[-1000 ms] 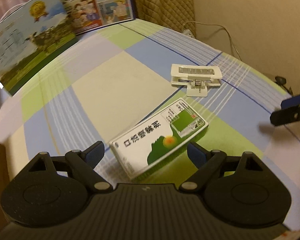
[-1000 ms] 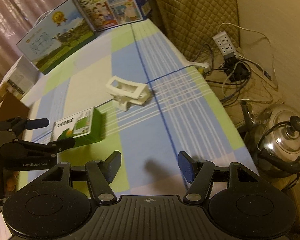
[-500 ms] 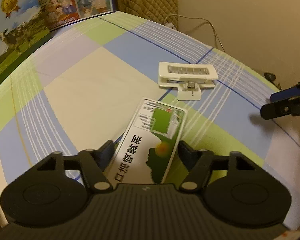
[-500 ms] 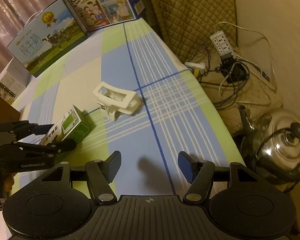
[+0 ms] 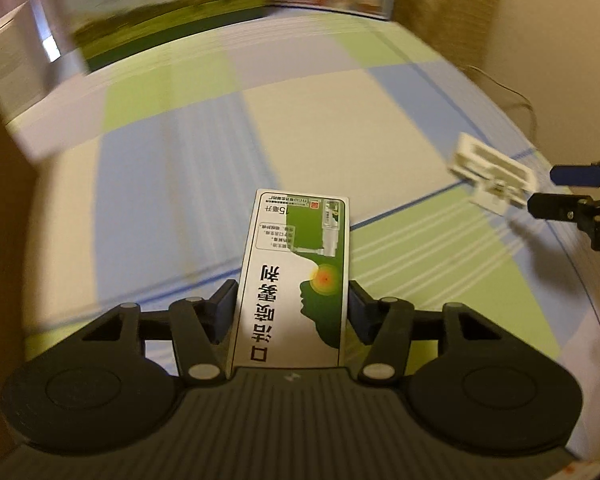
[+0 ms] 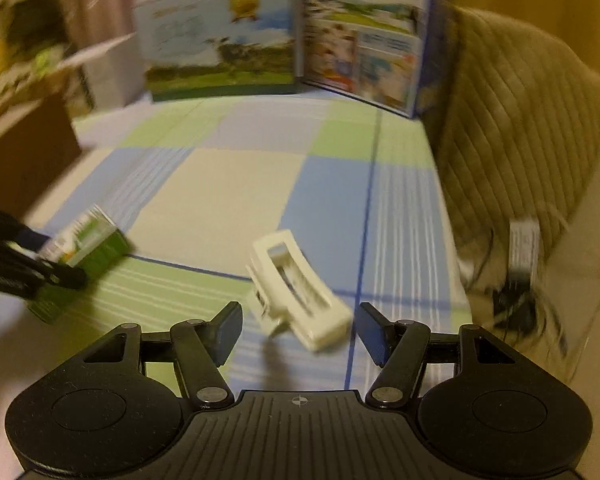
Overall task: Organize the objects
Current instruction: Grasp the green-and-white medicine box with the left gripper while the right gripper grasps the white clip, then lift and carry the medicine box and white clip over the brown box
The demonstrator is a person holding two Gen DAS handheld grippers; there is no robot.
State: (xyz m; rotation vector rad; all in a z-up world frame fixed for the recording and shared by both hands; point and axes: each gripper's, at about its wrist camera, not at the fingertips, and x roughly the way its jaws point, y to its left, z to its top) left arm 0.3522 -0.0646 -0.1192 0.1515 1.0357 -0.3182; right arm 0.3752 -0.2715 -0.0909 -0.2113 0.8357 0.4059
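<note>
Judging from how things lie, early in the tidying, with nothing yet set in a final place and no bin or tray for sorted things in view. Gripping the green-and-white medicine box (image 5: 300, 248) lengthwise with the left gripper (image 5: 292, 312), fingers having just been closing and now pressed against its two long sides, printed face up, far end out over the counter (image 5: 308, 132); hard to tell whether lifted clear or resting on the cloth. Hovering just short of the white plastic clip (image 6: 296, 292) with the right gripper (image 6: 300, 328), fingers spread and empty, touching nothing, the clip lying tilted on the cloth between and slightly ahead of the tips. Left to do, probably: carrying the box to wherever it belongs, then closing on the clip and placing that too. Covering the counter, a checked cloth in pale green, blue, lilac and cream, with thin blue lines crossing it. Standing upright along the far edge, two large printed cartons (image 6: 220, 40), side by side and touching at a corner. Beyond the right edge, a quilted beige cushion (image 6: 520, 120) against a plain wall, and lower down a power strip (image 6: 522, 244) among tangled cables, all blurred.
</note>
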